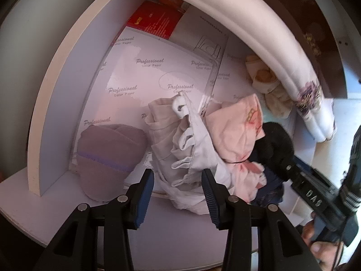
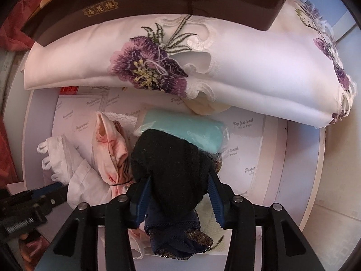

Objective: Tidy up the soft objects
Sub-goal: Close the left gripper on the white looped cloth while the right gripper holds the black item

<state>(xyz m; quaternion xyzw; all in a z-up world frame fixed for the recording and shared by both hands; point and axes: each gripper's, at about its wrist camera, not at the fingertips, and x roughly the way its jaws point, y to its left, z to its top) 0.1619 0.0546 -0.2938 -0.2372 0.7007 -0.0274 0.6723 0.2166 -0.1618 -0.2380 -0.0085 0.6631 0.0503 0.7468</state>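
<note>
A black knitted roll (image 2: 171,164) sits clamped between the blue pads of the right gripper (image 2: 178,194), hanging over a navy lace-edged piece (image 2: 176,239) on the white shelf (image 2: 291,158), with a mint-green wrapped bundle (image 2: 187,133) just behind it. To its left lie a pink printed garment (image 2: 110,144) and a white ruffled garment (image 1: 180,144). The left gripper (image 1: 178,194) hovers above that ruffled piece, jaws partly apart and holding nothing.

A: What carries it all?
B: A white shelf (image 1: 171,230), lined with printed paper sheets (image 1: 144,76).
A: And on it?
B: Mauve cap (image 1: 108,158) lower left, white ruffled garment (image 1: 180,149) centre, pink cloth (image 1: 237,131) right.
</note>
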